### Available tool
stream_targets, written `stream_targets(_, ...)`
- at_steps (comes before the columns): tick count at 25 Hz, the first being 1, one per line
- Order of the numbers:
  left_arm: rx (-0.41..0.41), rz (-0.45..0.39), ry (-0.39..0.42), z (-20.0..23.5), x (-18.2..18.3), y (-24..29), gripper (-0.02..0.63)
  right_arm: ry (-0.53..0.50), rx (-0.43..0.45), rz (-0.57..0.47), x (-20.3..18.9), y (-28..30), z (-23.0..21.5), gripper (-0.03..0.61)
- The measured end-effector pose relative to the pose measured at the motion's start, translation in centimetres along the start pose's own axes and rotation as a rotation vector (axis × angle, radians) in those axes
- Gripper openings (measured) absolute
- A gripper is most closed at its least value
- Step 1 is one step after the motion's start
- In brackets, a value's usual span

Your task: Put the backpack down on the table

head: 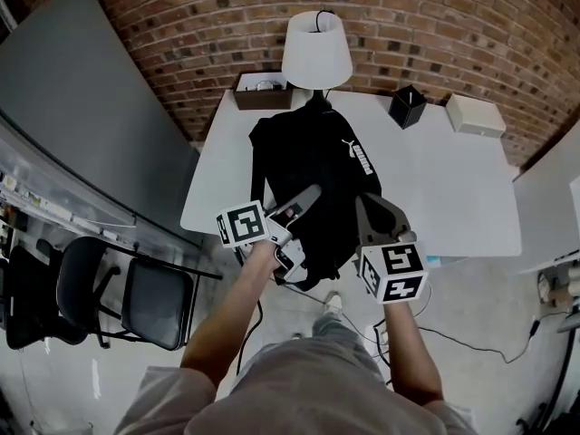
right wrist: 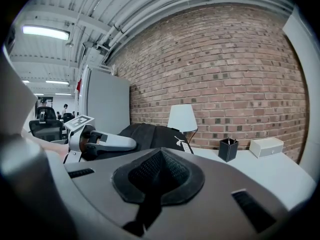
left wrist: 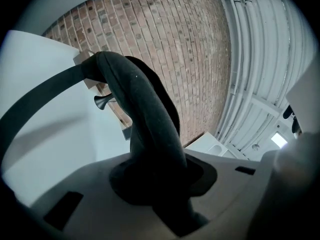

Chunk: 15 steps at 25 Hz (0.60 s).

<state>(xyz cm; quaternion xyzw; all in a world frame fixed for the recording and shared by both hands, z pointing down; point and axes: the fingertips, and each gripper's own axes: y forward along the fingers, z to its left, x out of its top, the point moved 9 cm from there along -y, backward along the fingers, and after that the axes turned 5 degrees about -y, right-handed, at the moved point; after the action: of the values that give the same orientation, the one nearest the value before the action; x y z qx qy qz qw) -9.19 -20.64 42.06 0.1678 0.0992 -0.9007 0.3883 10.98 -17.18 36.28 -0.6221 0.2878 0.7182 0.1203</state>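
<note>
A black backpack (head: pixel 308 152) with a white logo lies over the left part of the white table (head: pixel 453 198), its lower end past the near edge. Whether it rests on the tabletop I cannot tell. My left gripper (head: pixel 313 196) is shut on a thick black strap (left wrist: pixel 145 109), which runs up out of the jaws (left wrist: pixel 160 179) in the left gripper view. My right gripper (head: pixel 362 208) is shut on black mesh fabric of the backpack (right wrist: pixel 150 134), pinched between its jaws (right wrist: pixel 157 184). The left gripper (right wrist: pixel 100 141) also shows in the right gripper view, beside the bag.
A white lamp (head: pixel 316 51) stands behind the backpack by the brick wall. A black pen holder (head: pixel 408 107) and a white box (head: pixel 475 114) sit at the table's far right, a brown tray (head: pixel 261 91) at the far left. Black chairs (head: pixel 154 302) stand on the floor to the left.
</note>
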Motion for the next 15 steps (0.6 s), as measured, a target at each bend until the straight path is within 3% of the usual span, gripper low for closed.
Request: stream_targets(15, 0.026, 0.042, -0.025, 2.9, 2.4, 7.9, 0.109, 0.061, 0.065, 0.011, -0.5, 5.9, -6.8, 0.0)
